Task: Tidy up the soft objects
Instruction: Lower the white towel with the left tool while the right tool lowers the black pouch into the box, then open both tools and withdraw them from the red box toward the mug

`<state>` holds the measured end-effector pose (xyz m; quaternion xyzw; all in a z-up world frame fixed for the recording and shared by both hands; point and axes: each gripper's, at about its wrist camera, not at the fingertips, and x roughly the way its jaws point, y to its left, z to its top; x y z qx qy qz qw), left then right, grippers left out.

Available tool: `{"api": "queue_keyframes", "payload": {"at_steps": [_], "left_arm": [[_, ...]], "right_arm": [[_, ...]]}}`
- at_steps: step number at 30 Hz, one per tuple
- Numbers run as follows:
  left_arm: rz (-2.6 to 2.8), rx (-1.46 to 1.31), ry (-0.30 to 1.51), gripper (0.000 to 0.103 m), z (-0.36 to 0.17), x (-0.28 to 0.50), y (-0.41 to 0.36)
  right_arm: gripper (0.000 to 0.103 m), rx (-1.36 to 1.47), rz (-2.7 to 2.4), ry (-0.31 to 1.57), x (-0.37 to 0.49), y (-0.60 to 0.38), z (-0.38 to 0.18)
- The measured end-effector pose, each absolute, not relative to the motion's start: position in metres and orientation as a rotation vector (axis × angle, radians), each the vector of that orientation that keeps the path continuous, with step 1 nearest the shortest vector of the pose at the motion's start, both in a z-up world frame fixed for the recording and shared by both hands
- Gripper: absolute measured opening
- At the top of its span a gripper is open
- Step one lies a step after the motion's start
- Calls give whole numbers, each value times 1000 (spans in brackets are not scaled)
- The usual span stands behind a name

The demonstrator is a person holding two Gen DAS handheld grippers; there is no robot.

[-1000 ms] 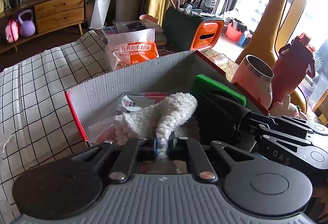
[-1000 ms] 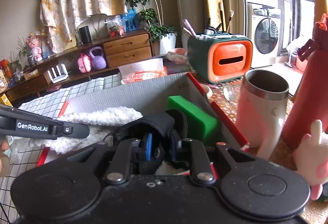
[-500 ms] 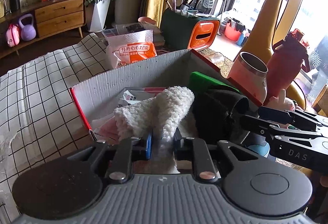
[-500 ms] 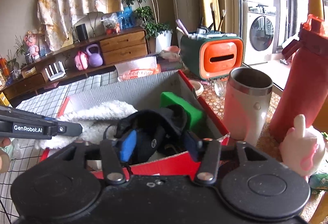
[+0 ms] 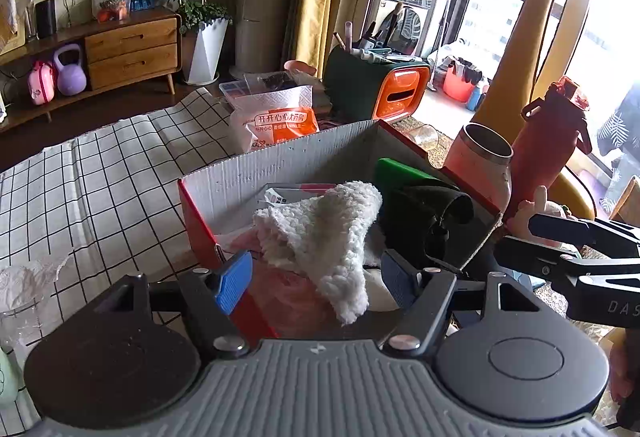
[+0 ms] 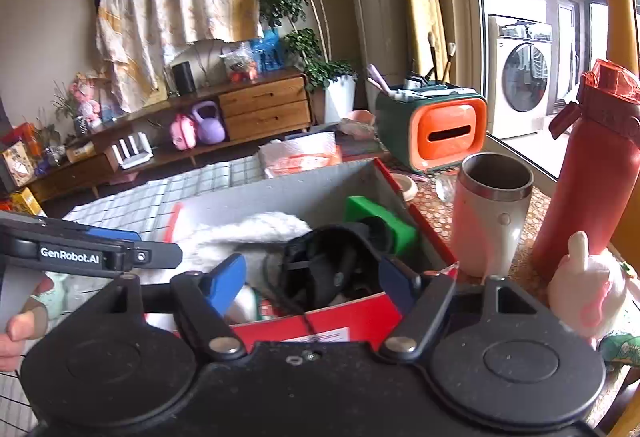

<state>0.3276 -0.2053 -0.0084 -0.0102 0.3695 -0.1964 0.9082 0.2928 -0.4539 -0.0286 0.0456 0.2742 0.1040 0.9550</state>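
Left wrist view: your left claw [image 5: 314, 279] has just been opening and its jaws now stand wide. The white fluffy cloth [image 5: 324, 233] lies between the blue pads [image 5: 233, 281] but neither pad presses it, so it's released. It's draped just ahead of the claw, its tip hanging over the near wall of the red cardboard box [image 5: 200, 225]. I'd judge that tip could drag out if you back off low, so lift clear first, then retreat.

Right wrist view: your right claw [image 6: 312, 279] has likewise just been opening, jaws spread, nothing pinched. The black soft item [image 6: 328, 261] sits right ahead of it inside the box, against the green block [image 6: 376, 221] further on. A thin black strap trails over the near wall toward the claw; watch it doesn't snag a finger as you pull away.

Beyond the right claw, off to its right: steel cup [image 6: 494, 213], red bottle [image 6: 592, 173] and pink plush toy [image 6: 586, 289], all outside the box. The plush looks like the next soft item. Swing wide of the cup; it's between the box and the toy and looks easy to tip.
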Motion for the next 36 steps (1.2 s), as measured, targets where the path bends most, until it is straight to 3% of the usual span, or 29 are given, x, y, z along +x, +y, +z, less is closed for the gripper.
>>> {"api": "queue_keyframes", "payload": {"at_steps": [10, 14, 28, 32, 36], "left_arm": [[-356, -26, 731, 71, 7, 283, -170], [-342, -18, 716, 78, 12, 265, -155], [-310, -63, 698, 88, 22, 224, -97], [-302, -83, 701, 99, 21, 219, -76], [-298, -119, 682, 100, 21, 213, -50]], "right_arm": [[91, 94, 297, 526, 261, -431, -13], [99, 89, 324, 507, 251, -417, -5], [103, 75, 453, 490, 230, -362, 6], [103, 72, 491, 500, 228, -348, 8], [103, 64, 520, 514, 225, -331, 5]]}}
